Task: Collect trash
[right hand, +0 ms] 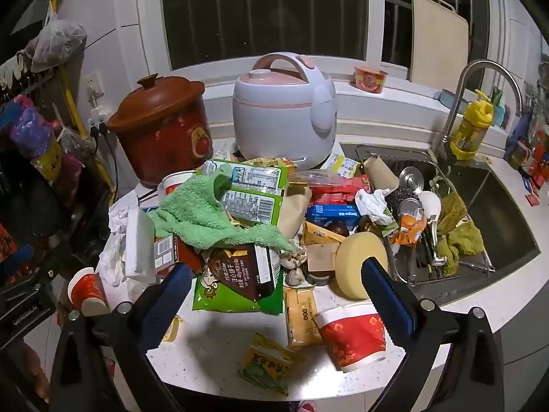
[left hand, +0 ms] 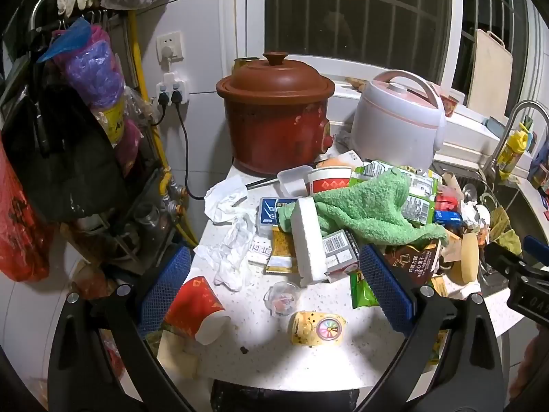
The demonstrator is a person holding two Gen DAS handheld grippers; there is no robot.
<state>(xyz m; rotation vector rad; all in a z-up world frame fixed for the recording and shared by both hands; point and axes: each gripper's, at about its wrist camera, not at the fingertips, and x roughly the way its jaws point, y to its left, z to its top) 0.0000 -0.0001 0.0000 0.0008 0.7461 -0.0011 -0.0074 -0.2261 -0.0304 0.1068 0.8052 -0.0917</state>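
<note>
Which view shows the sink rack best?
Right wrist view: the sink rack is in full view, holding a ladle, spoon and green cloths. The left wrist view catches only a cramped sliver of it at the right edge, partly behind the other hand-held gripper.

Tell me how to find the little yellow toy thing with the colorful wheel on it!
Start at the big brown clay pot by the window, then come straight toward the counter's front edge, past the green towel. There lies the small yellow toy, flat on bare white counter. It alone has a rainbow wheel; its neighbours are a tipped red paper cup and a clear plastic lid.
</note>
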